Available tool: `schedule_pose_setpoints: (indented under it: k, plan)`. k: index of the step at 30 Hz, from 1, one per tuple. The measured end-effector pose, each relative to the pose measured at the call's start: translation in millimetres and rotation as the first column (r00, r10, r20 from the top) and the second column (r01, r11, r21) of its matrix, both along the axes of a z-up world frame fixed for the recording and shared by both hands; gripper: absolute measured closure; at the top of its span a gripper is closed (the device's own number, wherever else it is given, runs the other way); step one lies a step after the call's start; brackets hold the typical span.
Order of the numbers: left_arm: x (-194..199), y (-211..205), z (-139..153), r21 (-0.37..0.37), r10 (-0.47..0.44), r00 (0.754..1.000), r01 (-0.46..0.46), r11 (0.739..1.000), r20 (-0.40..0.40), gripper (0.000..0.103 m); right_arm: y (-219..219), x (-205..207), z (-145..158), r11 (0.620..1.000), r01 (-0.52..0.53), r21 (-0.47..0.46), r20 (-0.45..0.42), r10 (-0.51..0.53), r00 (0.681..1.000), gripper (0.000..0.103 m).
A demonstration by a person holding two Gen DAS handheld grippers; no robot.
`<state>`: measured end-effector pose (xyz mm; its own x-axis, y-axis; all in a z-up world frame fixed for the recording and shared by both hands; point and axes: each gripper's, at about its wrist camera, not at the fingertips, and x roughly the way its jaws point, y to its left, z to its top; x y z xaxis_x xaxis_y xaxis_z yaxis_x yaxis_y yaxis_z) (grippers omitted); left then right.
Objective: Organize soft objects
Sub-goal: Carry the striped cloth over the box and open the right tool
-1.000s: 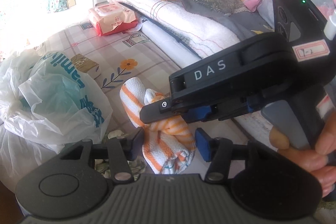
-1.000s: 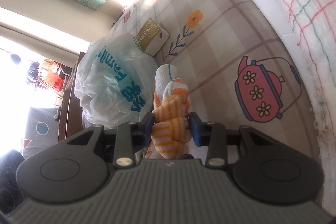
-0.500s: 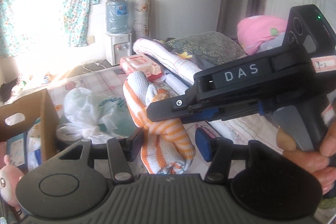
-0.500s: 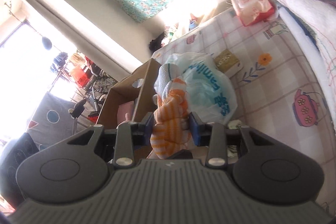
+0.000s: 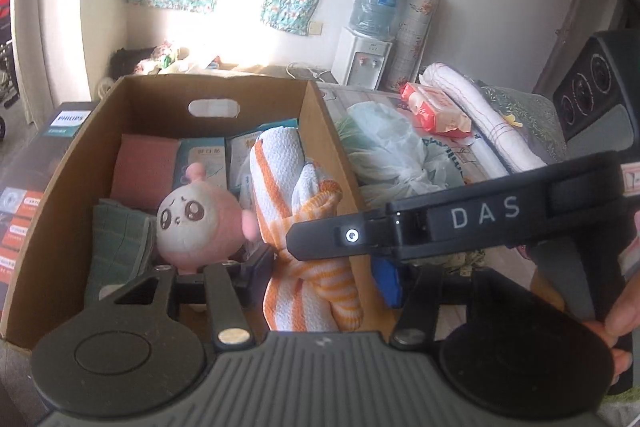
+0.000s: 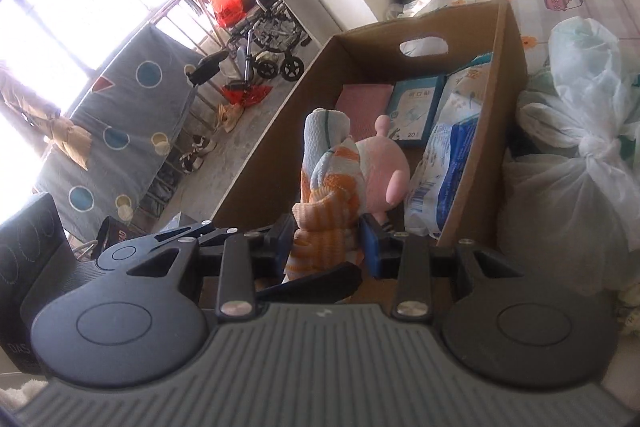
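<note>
An orange-and-white striped knotted towel (image 5: 308, 227) hangs in the air over the open cardboard box (image 5: 68, 163). My right gripper (image 6: 326, 241) is shut on the towel (image 6: 326, 203) at its lower knot. My left gripper (image 5: 320, 281) sits around the same towel with its jaws apart, not pressing it. The right gripper's body crosses the left wrist view above the towel. In the box lie a pink round plush toy (image 5: 200, 223), a pink cloth (image 5: 144, 169), a green cloth (image 5: 118, 239) and packets.
A tied white plastic bag (image 6: 576, 155) lies on the patterned table right of the box (image 6: 472, 211). Folded blankets (image 5: 476, 115) and a red wipes pack (image 5: 434, 107) lie further back. A water dispenser (image 5: 366, 59) stands by the wall.
Both grippers have swung left with the towel, from above the table and the plastic bag to over the cardboard box. The right gripper stays shut on the towel.
</note>
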<state>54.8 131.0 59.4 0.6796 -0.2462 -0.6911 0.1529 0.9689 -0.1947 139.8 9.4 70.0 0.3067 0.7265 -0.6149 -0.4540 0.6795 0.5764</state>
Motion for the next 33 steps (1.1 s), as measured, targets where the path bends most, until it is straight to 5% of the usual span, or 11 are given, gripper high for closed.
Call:
schedule_pose_setpoints:
  k: [7, 12, 22, 25, 33]
  plan:
    - [6, 32, -23, -0.091, -0.018, 0.995, 0.009, 0.996, -0.103, 0.05, 37, -14, -9, 0.985, -0.06, -0.159, 0.006, 0.062, 0.998, 0.066]
    - [4, 38, -33, -0.11, -0.023, 0.989, 0.007, 0.994, -0.144, 0.05, 36, -10, -12, 0.974, -0.047, -0.223, 0.013, 0.051, 0.999, 0.054]
    - [10, 24, -26, -0.056, -0.02, 0.994, 0.014, 0.998, -0.109, 0.046, 6, 4, -19, 0.995, 0.021, -0.1, -0.031, -0.024, 0.999, 0.052]
    - [10, 13, -14, -0.026, -0.033, 0.997, 0.031, 0.999, -0.07, 0.035, -10, 4, -17, 0.997, 0.062, -0.035, -0.028, -0.063, 0.998, 0.05]
    - [5, -47, 18, 0.077, -0.131, 0.99, 0.127, 0.989, 0.057, 0.02, -109, -20, 26, 0.956, 0.268, 0.123, 0.11, -0.281, 0.953, 0.032]
